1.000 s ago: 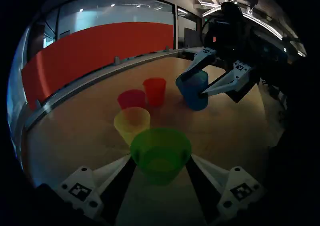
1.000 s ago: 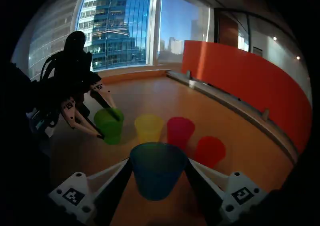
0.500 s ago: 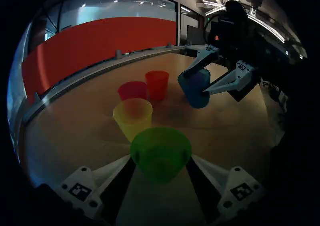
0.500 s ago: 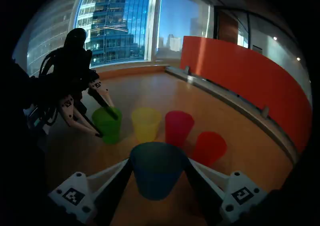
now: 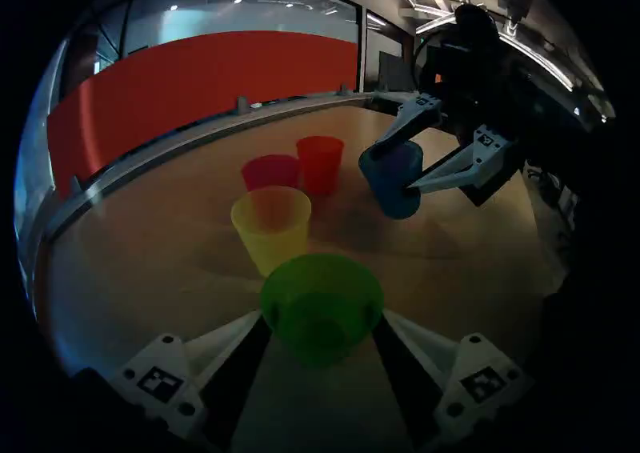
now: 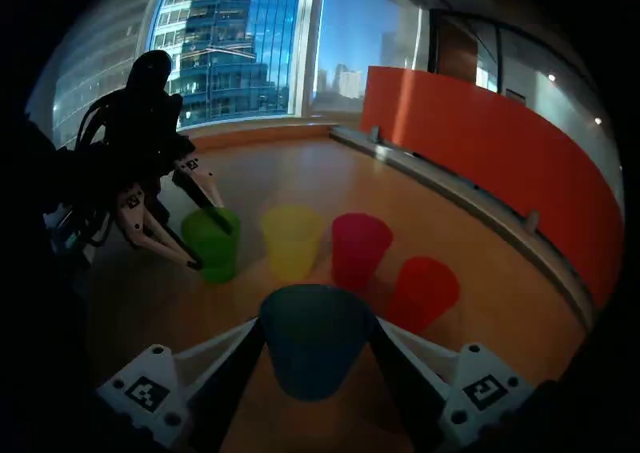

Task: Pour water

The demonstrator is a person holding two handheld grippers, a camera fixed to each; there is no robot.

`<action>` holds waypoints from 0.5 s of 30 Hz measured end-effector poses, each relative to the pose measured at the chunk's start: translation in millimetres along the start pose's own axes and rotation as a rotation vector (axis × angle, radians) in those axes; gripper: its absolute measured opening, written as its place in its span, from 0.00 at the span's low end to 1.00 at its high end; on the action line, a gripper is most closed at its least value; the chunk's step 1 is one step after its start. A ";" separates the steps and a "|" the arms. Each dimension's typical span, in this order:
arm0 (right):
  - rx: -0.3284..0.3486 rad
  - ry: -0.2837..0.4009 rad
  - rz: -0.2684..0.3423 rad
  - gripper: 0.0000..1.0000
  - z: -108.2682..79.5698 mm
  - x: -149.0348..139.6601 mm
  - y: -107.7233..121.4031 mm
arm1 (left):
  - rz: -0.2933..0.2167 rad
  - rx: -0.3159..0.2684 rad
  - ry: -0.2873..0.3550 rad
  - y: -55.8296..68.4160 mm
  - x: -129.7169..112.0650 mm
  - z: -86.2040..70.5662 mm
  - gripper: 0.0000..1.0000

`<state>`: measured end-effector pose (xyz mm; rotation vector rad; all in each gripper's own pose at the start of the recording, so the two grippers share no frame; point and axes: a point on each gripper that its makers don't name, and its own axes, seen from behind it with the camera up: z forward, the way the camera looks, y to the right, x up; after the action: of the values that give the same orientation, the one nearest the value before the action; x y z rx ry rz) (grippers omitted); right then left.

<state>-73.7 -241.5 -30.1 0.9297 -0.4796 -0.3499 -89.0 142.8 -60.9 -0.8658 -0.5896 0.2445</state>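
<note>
My left gripper (image 5: 322, 318) clamps the green cup (image 5: 320, 293), my right gripper (image 6: 316, 326) the blue cup (image 6: 314, 353) — right gripper view catches towers (image 6: 232, 45) outside, left gripper view ceiling lights (image 5: 238, 1).

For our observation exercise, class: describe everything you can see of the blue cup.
The blue cup is a translucent, plastic-looking tumbler with no handle, wide at its open round rim and tapering to a narrower base. It sits nearly upright, mouth up, clamped between the two white fingers of the right hand-held gripper, one pressing on each side. The left gripper view shows it over the wooden table. Whether its base touches the table, and whether it holds water, cannot be told.
</note>
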 end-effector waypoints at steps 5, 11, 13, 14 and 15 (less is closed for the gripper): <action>0.003 -0.001 -0.002 0.92 4.2 -0.5 -2.5 | 0.005 -0.002 -0.002 0.8 -3.1 -0.8 0.84; 0.002 -0.004 -0.001 0.92 8.7 -3.3 -3.5 | -0.005 -0.013 -0.004 1.9 -2.1 -2.6 0.88; 0.001 -0.006 -0.001 0.92 10.0 -4.7 -3.7 | -0.006 -0.015 -0.008 2.6 -2.5 -4.3 0.89; 0.001 -0.006 -0.001 0.92 10.6 -5.4 -3.8 | -0.006 -0.016 -0.010 2.9 -2.7 -5.3 0.89; 0.001 -0.008 -0.001 0.92 11.4 -6.4 -3.8 | -0.006 -0.017 -0.014 3.4 -3.6 -6.1 0.90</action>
<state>-85.5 -248.3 -29.0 0.9296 -0.4865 -0.3538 -88.3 139.5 -67.9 -0.8792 -0.6082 0.2401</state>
